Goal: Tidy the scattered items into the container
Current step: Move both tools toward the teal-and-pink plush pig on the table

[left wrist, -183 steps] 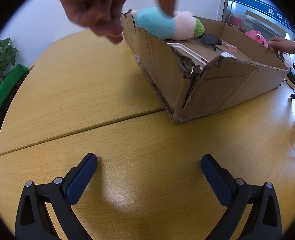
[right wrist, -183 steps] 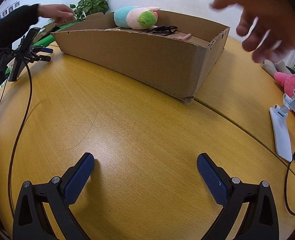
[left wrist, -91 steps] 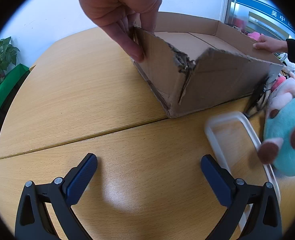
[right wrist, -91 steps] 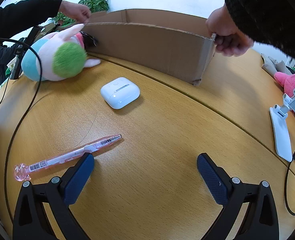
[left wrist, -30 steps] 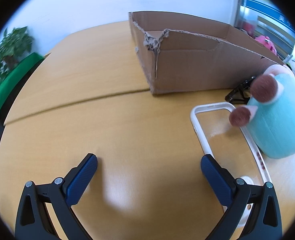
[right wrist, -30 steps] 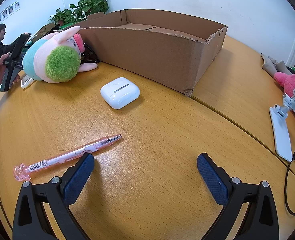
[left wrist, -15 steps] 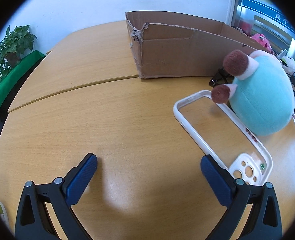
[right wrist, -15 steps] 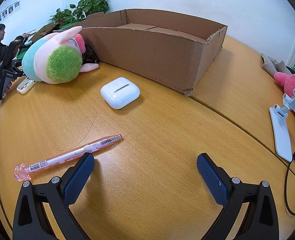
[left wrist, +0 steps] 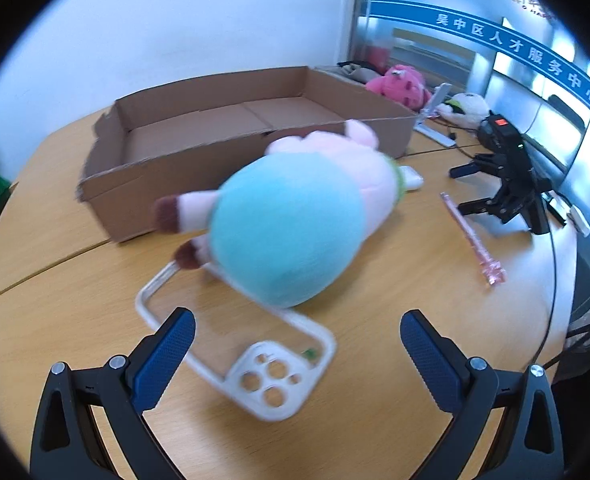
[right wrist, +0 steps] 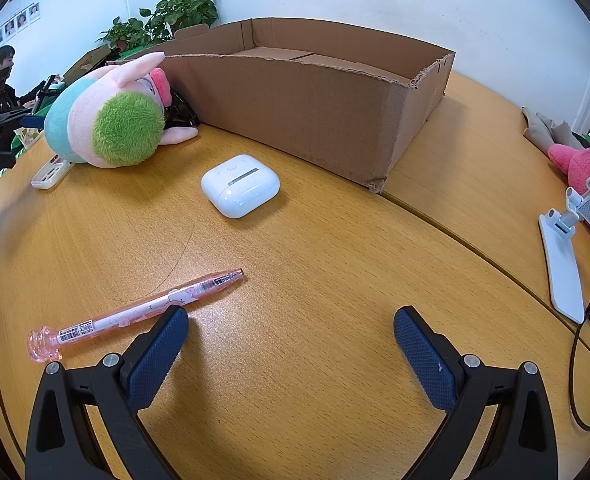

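Note:
An empty cardboard box (left wrist: pixel 231 120) (right wrist: pixel 319 96) stands on the wooden table. A teal and pink plush toy (left wrist: pixel 295 224) (right wrist: pixel 107 124) lies beside it, partly on a clear white phone case (left wrist: pixel 251 356) (right wrist: pixel 49 174). My left gripper (left wrist: pixel 297 340) is open and lifted above the case, close to the plush. A white earbuds case (right wrist: pixel 240 185) and a pink pen (right wrist: pixel 135 312) (left wrist: pixel 473 240) lie in front of my right gripper (right wrist: pixel 291 332), which is open and empty; its left finger sits next to the pen. Black sunglasses (right wrist: pixel 181 114) peek out behind the plush.
A white phone stand (right wrist: pixel 563 256) and a pink plush (right wrist: pixel 579 160) are at the right. A black cable (right wrist: pixel 587 320) trails off the table edge. The right gripper (left wrist: pixel 503 184) shows in the left wrist view. Potted plants (right wrist: pixel 163 16) stand behind the box.
My left gripper has risen and swung right, so the plush and phone case now sit centred before it and the box interior shows. The right gripper has not moved.

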A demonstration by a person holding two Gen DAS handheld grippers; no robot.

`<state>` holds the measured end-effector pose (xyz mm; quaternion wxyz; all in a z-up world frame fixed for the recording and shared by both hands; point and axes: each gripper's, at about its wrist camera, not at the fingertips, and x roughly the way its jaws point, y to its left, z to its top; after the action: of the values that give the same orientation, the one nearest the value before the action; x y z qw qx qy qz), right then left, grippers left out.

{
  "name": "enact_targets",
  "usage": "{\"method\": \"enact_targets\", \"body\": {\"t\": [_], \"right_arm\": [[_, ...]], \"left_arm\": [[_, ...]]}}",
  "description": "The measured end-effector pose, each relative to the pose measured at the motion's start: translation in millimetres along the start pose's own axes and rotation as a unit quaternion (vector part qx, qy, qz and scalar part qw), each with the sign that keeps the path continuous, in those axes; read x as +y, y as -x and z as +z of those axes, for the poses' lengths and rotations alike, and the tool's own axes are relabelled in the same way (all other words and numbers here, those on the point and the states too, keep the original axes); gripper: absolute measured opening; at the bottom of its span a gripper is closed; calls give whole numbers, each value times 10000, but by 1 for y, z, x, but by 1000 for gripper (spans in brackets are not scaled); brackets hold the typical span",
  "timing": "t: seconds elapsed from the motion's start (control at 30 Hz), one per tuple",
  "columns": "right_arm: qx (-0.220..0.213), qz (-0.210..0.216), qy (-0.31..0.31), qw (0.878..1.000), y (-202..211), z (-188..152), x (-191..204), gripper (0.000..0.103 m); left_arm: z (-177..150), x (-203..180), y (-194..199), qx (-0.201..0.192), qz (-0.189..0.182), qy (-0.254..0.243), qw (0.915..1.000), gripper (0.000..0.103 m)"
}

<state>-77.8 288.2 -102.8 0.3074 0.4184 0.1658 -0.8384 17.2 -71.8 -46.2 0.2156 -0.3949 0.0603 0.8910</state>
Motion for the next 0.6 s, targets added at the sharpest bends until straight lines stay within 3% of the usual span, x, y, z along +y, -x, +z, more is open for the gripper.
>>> {"method": "enact_targets", "body": {"t": [0.1,0.3,0.6], "right_arm": [[0,-1,-2,10000,0,0,0,103],[1,-3,-5,10000,0,0,0,103],[1,-7,-10,10000,0,0,0,103]], "left_arm": [[12,-12,-6,-211,-73,-22,9997,102],[36,-10,-16,-336,253,-41,9991,102],[36,21,-49,164,-17,563,9983,102]]}}
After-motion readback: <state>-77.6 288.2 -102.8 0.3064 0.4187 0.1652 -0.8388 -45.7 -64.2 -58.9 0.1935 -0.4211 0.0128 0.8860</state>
